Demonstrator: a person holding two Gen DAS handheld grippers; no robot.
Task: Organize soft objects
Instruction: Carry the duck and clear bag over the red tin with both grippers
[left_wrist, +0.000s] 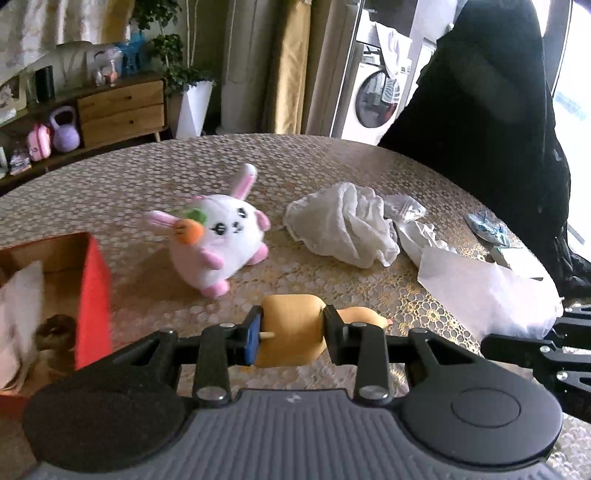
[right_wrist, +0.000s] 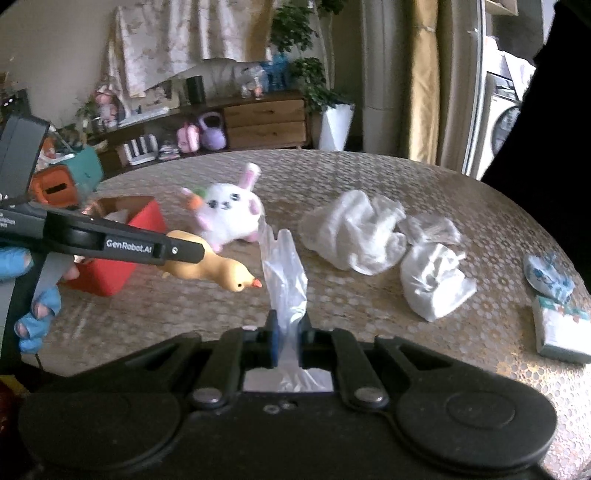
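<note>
Right gripper (right_wrist: 286, 341) pinched tight on clear plastic bag (right_wrist: 284, 273). At nine o'clock, left gripper (left_wrist: 291, 334), marked "GenRobot.AI", clamping yellow duck (left_wrist: 291, 328).

On the table (left_wrist: 110, 184) I see the box (left_wrist: 92, 288) at left. The plush rabbit (left_wrist: 221, 232) sits right of it, the crumpled cloth (left_wrist: 343, 225) further right.

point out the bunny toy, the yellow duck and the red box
bunny toy (left_wrist: 225, 236), left wrist view, on its white face.
yellow duck (right_wrist: 229, 275), right wrist view, on its head near the beak.
red box (left_wrist: 94, 295), left wrist view, on its red side wall.
</note>
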